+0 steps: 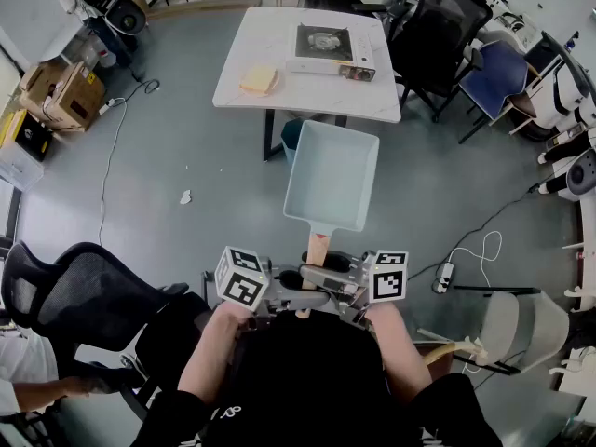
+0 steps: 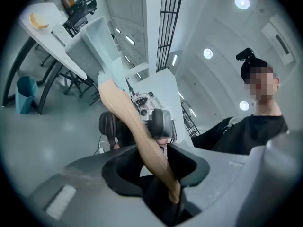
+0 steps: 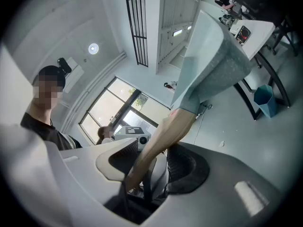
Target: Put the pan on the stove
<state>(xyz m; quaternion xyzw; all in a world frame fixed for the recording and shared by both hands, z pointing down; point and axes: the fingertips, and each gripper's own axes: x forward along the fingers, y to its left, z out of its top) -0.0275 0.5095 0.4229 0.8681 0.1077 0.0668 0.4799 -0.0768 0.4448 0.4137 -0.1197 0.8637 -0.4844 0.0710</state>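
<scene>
A pale blue rectangular pan (image 1: 331, 175) with a wooden handle (image 1: 318, 248) hangs in the air in front of me, above the floor and short of the white table (image 1: 270, 40). The portable gas stove (image 1: 328, 49) sits on that table's far right part. My left gripper (image 1: 296, 278) and right gripper (image 1: 331, 266) meet at the handle, one from each side. In the left gripper view the handle (image 2: 137, 131) runs down between the jaws of the left gripper (image 2: 158, 169), which are shut on it. In the right gripper view the right gripper (image 3: 151, 174) likewise clamps the handle (image 3: 161, 141), with the pan (image 3: 213, 56) above.
A yellow sponge-like block (image 1: 259, 80) lies on the table's near left. A blue bin (image 1: 291, 138) stands under the table. Office chairs (image 1: 438, 26) crowd the table's right side, another chair (image 1: 74, 291) is at my left. Cardboard boxes (image 1: 60, 91) and cables (image 1: 116, 147) lie on the floor.
</scene>
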